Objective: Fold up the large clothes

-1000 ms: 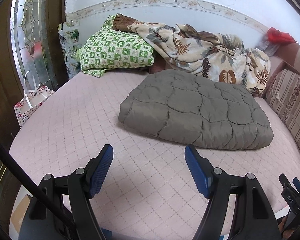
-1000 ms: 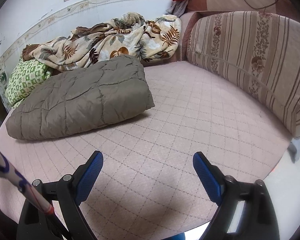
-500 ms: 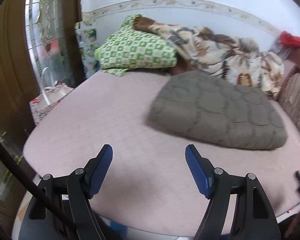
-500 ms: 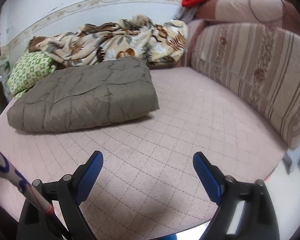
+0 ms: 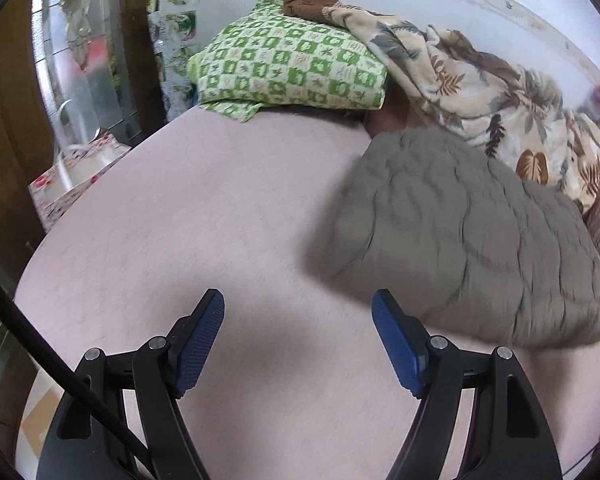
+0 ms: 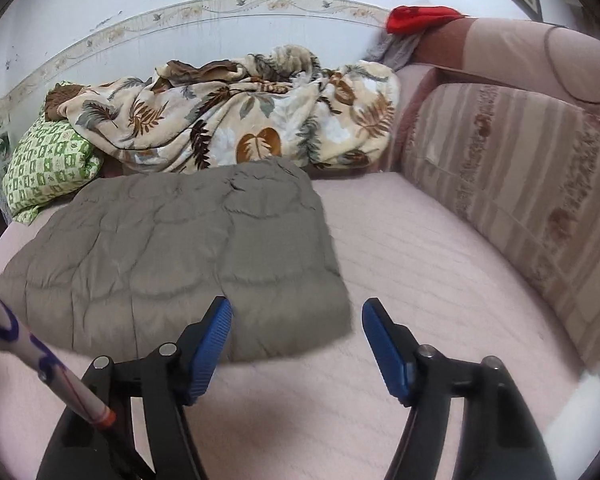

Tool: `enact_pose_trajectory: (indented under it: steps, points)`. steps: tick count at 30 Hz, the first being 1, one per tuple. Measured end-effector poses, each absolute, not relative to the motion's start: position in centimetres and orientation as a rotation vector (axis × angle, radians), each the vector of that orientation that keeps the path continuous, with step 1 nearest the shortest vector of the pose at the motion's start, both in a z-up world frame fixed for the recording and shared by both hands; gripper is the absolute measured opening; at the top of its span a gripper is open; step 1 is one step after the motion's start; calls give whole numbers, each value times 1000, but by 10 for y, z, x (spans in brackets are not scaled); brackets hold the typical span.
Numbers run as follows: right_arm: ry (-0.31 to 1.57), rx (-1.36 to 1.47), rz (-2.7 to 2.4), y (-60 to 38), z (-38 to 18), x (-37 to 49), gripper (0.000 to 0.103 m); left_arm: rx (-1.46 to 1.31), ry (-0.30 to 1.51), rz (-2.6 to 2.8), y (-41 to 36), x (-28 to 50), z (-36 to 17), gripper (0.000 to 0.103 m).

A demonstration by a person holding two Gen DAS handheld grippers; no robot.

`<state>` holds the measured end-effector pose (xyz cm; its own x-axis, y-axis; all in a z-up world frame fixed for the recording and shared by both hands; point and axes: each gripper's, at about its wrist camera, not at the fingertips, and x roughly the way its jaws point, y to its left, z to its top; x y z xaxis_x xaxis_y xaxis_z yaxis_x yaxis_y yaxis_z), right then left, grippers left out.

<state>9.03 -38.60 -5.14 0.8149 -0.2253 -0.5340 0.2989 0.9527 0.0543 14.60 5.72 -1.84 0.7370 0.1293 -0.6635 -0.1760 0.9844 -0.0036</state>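
A folded grey quilted garment [image 5: 472, 236] lies on the pink bed [image 5: 204, 200]. In the right wrist view it [image 6: 180, 256] fills the middle left. My left gripper [image 5: 298, 304] is open and empty, above the bed, just left of the garment's near corner. My right gripper [image 6: 296, 312] is open and empty, over the garment's near right corner, with its left finger in front of the garment's front edge.
A leaf-patterned blanket [image 6: 240, 120] and a green checked pillow [image 5: 288, 68] are piled against the back wall. A striped cushion [image 6: 520, 200] lines the bed's right side. A floral bag [image 5: 72, 180] stands off the bed's left edge by a glass door.
Both grippers have moved forward toward the grey garment. The left view has swung left and the garment now sits to its right. The right gripper's jaws have narrowed a little.
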Motion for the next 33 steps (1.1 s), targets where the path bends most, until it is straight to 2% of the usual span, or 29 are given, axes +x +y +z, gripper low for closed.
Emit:
enact_pose_trajectory:
  steps: [5, 9, 14, 17, 24, 33]
  points:
    - [561, 87, -252, -377, -59, 147, 73, -101, 760, 135, 41, 232, -19, 75]
    - [606, 88, -229, -378, -82, 186, 73, -36, 811, 184, 23, 301, -46, 75]
    - [682, 82, -211, -385, -111, 223, 88, 48, 816, 280, 11, 337, -78, 76]
    - [686, 131, -195, -395, -115, 228, 93, 66, 809, 291, 8, 334, -73, 76]
    - [586, 144, -211, -394, -85, 202, 94, -32, 759, 205, 25, 266, -32, 76]
    - [510, 124, -258, -382, -63, 145, 94, 46, 694, 203, 15, 165, -23, 76]
